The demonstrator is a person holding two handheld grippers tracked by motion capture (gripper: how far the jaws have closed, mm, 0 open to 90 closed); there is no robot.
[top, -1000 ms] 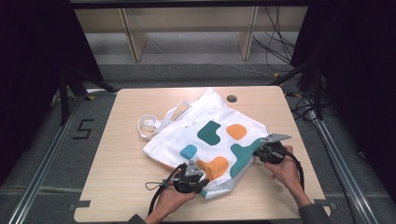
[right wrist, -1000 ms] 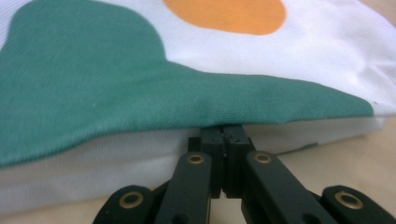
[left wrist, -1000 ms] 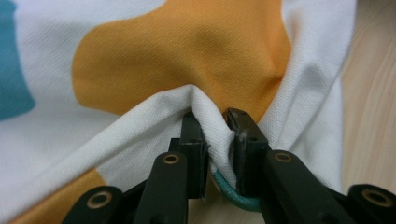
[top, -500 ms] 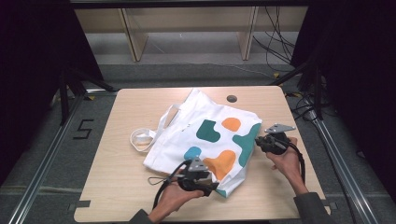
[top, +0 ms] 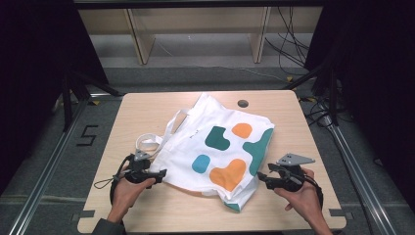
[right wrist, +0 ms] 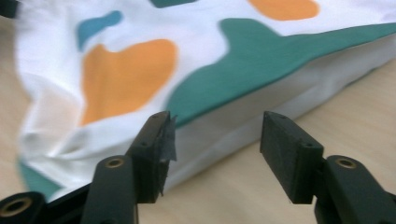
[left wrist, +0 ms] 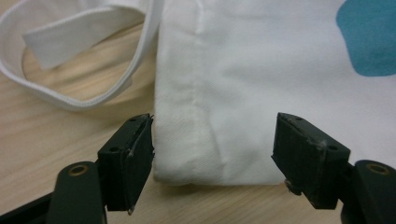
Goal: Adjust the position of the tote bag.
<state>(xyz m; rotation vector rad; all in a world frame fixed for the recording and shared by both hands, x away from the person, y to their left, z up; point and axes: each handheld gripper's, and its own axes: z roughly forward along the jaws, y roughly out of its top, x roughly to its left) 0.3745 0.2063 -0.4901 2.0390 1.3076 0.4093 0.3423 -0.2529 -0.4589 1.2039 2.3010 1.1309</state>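
A white tote bag (top: 215, 147) printed with teal, blue and orange shapes lies flat on the wooden table (top: 137, 112), its strap (top: 149, 142) looped out to the left. My left gripper (top: 157, 173) is at the bag's near left corner. In the left gripper view its jaws (left wrist: 212, 158) have just been opening and stand open, with the corner of the bag (left wrist: 261, 84) in the gap, untouched, and the strap (left wrist: 84, 56) beyond. My right gripper (top: 264, 177) is at the bag's near right side. Its jaws (right wrist: 215, 149) have also just been opening and stand open before the bag's (right wrist: 126, 79) edge.
A small dark round disc (top: 242, 103) sits near the table's far edge. Bare wood (top: 171, 210) runs along the near edge in front of the bag. Wooden shelving (top: 195, 29) stands behind the table, and cables (top: 288, 54) lie on the floor at the right.
Both grippers let go of the bag and opened. The left hand slid left to the bag's corner, the right drew back toward the near edge. The bag now lies flatter.
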